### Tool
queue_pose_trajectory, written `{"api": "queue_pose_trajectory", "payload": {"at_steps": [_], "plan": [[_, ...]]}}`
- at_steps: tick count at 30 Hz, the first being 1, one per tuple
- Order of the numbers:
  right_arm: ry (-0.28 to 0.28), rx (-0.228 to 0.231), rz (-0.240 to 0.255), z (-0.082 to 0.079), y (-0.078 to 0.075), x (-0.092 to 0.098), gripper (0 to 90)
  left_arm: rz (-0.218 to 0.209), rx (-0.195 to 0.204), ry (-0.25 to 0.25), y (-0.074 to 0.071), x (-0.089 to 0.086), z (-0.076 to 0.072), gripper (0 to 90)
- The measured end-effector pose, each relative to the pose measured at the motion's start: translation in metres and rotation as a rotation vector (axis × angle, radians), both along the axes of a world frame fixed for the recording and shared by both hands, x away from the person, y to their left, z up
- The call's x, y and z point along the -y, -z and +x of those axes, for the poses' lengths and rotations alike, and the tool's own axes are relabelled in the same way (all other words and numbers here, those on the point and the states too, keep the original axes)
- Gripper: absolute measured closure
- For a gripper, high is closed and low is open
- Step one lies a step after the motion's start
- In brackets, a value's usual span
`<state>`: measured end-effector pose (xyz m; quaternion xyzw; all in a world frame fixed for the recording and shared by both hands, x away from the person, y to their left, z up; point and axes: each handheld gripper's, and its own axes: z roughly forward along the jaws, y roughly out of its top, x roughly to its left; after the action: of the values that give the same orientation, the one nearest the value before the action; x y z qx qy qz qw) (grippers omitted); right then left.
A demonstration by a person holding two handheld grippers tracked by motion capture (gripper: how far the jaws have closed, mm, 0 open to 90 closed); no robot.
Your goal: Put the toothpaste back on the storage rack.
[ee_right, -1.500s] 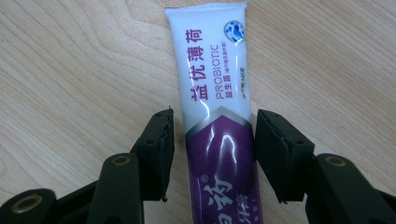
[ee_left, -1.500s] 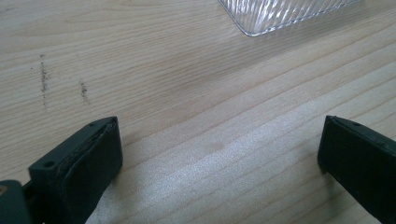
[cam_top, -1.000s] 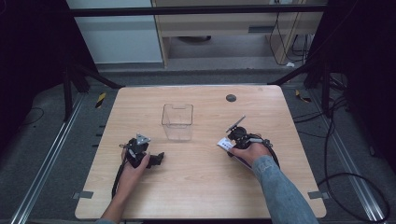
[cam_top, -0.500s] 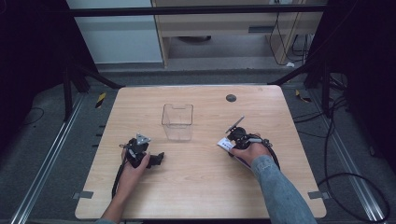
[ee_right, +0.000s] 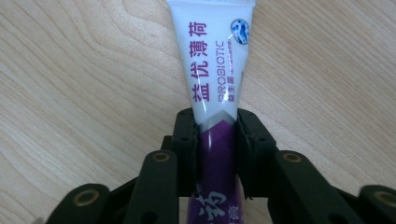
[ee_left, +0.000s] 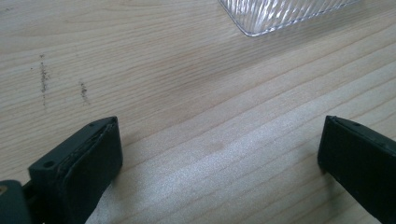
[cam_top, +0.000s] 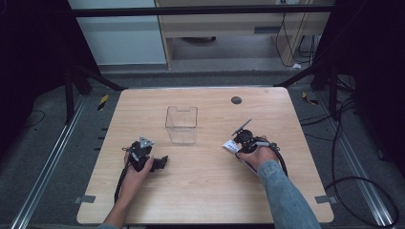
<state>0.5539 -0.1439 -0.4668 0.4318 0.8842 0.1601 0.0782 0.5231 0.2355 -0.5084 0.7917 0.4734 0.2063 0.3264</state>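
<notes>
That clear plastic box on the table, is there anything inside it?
The clear box looks empty; the wooden table shows through its walls. The tube lies outside, clamped in the right gripper, whose jaws have just been closing on it.

"PROBIOTIC", "益优薄荷" on tube (ee_right: 215, 74)

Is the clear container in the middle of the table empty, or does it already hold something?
Empty, as far as the high view shows: the clear container stands upright and the wood shows through its walls. The toothpaste tube is outside it, clamped in the right hand-held gripper.

High view overhead; claw views close, tabletop (cam_top: 210, 181) shared.
</notes>
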Motion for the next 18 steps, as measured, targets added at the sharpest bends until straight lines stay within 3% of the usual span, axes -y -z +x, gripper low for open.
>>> {"api": "queue_pose_trajectory", "payload": {"at_steps": [3,10,13,18], "plan": [[0.014,0.02,0.026,-0.002,-0.002,0.002,77.7,0.0,0.0,0.0,0.0,0.0,0.0,0.0],[0.026,0.045,0.062,-0.009,-0.005,0.003,79.0,0.002,-0.001,-0.001,0.0,0.0,0.0,0.0],[0.04,0.073,0.117,-0.015,-0.017,0.004,79.1,0.001,0.0,-0.006,0.0,0.0,0.001,0.0],[0.044,0.105,0.139,-0.018,-0.03,0.006,79.2,0.001,0.0,-0.006,0.0,0.0,0.001,0.0]]}}
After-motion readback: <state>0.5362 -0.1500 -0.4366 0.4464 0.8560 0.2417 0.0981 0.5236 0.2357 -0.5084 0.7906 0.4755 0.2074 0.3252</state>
